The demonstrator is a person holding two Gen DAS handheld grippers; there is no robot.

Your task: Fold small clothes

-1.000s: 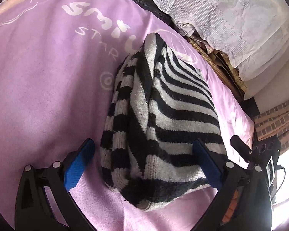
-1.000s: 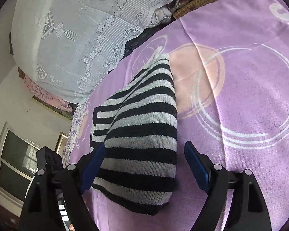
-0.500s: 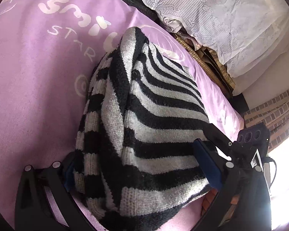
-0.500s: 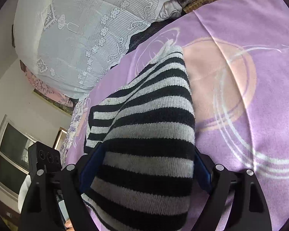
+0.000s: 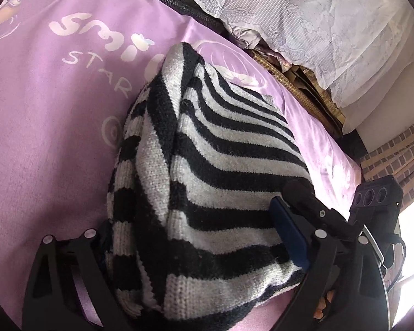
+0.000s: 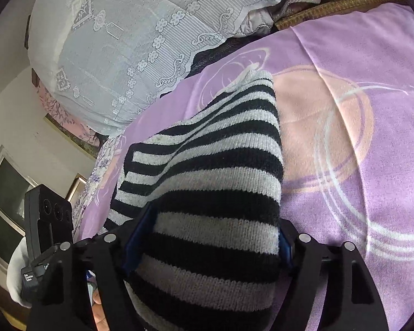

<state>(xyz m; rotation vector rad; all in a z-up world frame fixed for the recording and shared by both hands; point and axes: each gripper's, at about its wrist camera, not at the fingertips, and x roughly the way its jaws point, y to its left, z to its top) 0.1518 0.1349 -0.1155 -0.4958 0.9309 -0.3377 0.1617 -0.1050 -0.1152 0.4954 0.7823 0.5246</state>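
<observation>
A: Black-and-grey striped knitted garment (image 5: 220,193), folded into a thick bundle, lies on the lilac bedspread with white lettering and ring prints (image 5: 55,124). Near end of it sits in both tools.

B: Left gripper (image 5: 196,245)?

A: Jaws set wide and closing. The bundle fills the gap. Blue right-hand pad (image 5: 288,237) lies against the knit; the other pad is buried under the folds. Whether it has a firm bite yet, cannot tell.

B: And the right gripper (image 6: 207,245)?

A: Also closing, jaws fairly wide, with the same striped bundle (image 6: 207,207) between them. Both blue pads press into the sides of the knit; one pad (image 6: 139,231) shows along the left edge of the fabric.

B: Surroundings?

A: White lace-covered pillow pile (image 6: 124,41) beyond the head of the bedspread (image 6: 358,138). From the left view, the right tool's black finger (image 5: 303,195) rests just beside the left one, on the bundle's corner.
</observation>
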